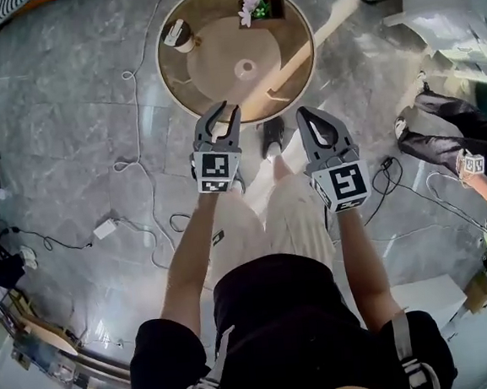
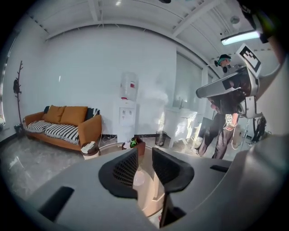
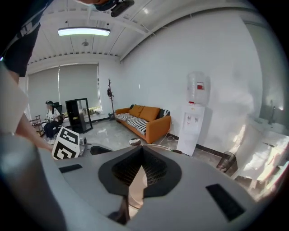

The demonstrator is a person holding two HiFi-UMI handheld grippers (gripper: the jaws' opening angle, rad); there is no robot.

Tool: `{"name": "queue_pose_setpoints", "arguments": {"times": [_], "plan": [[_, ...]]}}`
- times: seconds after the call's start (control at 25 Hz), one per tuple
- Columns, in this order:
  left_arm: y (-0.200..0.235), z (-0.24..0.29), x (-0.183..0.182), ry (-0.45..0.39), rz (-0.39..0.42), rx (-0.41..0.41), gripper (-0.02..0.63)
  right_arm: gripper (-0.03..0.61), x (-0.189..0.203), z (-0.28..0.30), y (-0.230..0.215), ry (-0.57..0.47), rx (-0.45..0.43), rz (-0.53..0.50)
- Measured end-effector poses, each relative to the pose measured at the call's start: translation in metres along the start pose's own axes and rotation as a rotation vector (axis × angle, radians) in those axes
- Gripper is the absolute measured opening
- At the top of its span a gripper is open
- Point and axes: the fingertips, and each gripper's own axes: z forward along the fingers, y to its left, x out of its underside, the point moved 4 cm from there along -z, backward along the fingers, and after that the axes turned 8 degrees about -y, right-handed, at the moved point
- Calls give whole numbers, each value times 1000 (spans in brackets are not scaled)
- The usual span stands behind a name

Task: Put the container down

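Note:
A small round brown container (image 1: pixel 180 36) with something white on top stands at the far left of the round beige table (image 1: pixel 216 73); it also shows in the left gripper view (image 2: pixel 90 148). A dark box with a pink flower and green plant (image 1: pixel 261 8) sits at the table's far edge. My left gripper (image 1: pixel 226 111) hovers over the table's near rim, jaws apart with nothing between them (image 2: pixel 144 155). My right gripper (image 1: pixel 306 112) hangs just off the near rim, its tips touching and holding nothing (image 3: pixel 141 151). Both grippers are well short of the container.
Cables and a white adapter (image 1: pixel 105 229) lie on the grey marble floor at the left. Another person (image 1: pixel 454 129) stands at the right. An orange sofa (image 2: pixel 63 124) and a water dispenser (image 2: pixel 128 108) line the far wall. A dark cabinet (image 3: pixel 76 115) stands further off.

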Motion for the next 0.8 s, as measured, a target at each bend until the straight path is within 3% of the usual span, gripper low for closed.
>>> {"name": "queue_pose_setpoints", "arguments": {"times": [0.48,0.8], "plan": [[-2,-73,-115,-123,56,56,64,5,-100,-75,25,-184,147,49],[-15,-119,-162,-188,-9,49,34,5,-124,-111,43,-221,142,159]]}}
